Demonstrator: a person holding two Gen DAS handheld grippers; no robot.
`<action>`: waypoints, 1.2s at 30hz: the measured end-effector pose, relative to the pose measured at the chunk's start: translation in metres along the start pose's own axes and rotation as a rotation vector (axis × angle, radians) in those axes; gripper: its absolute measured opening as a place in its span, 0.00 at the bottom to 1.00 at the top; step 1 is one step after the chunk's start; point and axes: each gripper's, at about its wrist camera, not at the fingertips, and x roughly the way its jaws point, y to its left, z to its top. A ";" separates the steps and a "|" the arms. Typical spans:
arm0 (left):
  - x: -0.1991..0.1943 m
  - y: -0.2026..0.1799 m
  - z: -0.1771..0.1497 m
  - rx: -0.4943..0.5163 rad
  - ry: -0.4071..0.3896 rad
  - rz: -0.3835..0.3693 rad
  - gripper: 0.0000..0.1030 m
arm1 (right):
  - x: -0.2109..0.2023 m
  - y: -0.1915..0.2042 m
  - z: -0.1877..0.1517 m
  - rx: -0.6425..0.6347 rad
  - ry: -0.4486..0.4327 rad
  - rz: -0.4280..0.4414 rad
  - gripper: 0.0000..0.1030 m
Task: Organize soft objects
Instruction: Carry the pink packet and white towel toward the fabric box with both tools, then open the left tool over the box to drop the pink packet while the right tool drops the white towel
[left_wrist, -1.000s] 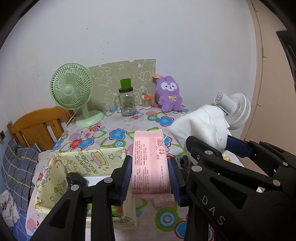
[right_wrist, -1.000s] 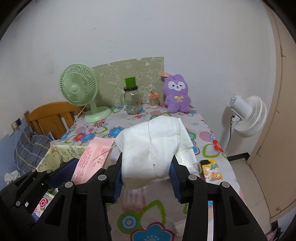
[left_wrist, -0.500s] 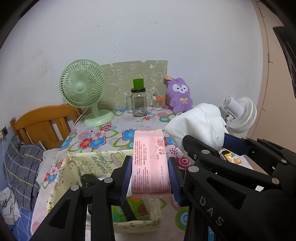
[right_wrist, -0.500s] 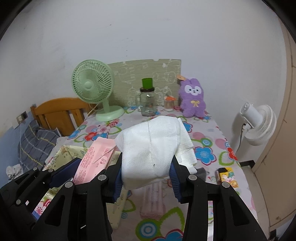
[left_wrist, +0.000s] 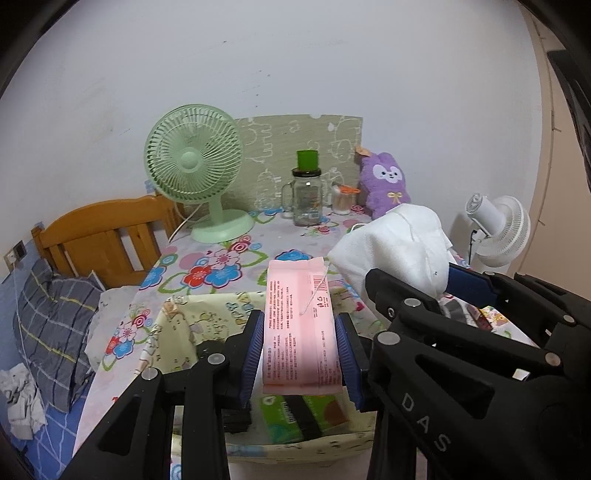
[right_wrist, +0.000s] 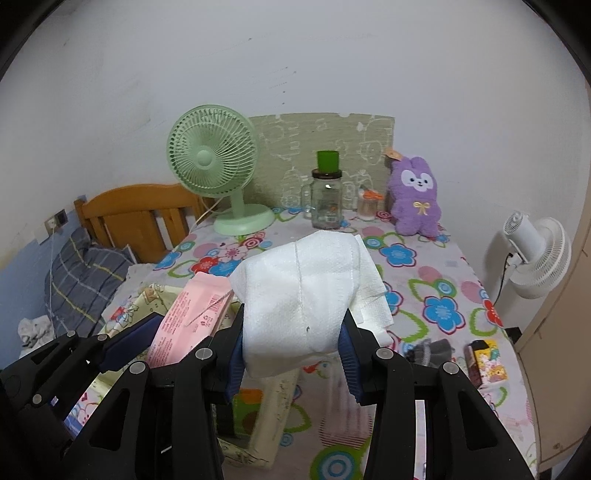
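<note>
The left gripper (left_wrist: 300, 354), pinching the pink pack (left_wrist: 299, 325), and the right gripper (right_wrist: 293, 354), pinching the white tissue bundle (right_wrist: 306, 291), are now hanging over the fabric bin (left_wrist: 177, 317), which has come beneath the fingers, so release is looking near.

A green desk fan (right_wrist: 212, 162) stands at the far left of the table (right_wrist: 439, 280), which wears a flowered cloth. Right of it sits a glass jar (right_wrist: 327, 201) with a green cup on its lid, then a small container with an orange top (right_wrist: 367, 205). A white fan (right_wrist: 535, 256) stands off the table's right edge. A wooden headboard (right_wrist: 136, 210) and a plaid pillow (right_wrist: 79, 277) lie to the left.
</note>
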 end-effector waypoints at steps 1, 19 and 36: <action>-0.001 0.002 -0.001 -0.002 0.001 0.003 0.39 | 0.002 0.002 0.000 -0.002 0.002 0.004 0.46; 0.020 0.045 -0.020 -0.038 0.059 0.083 0.39 | 0.038 0.042 -0.007 -0.035 0.070 0.089 0.46; 0.041 0.074 -0.037 -0.065 0.150 0.110 0.56 | 0.070 0.069 -0.021 -0.070 0.181 0.126 0.46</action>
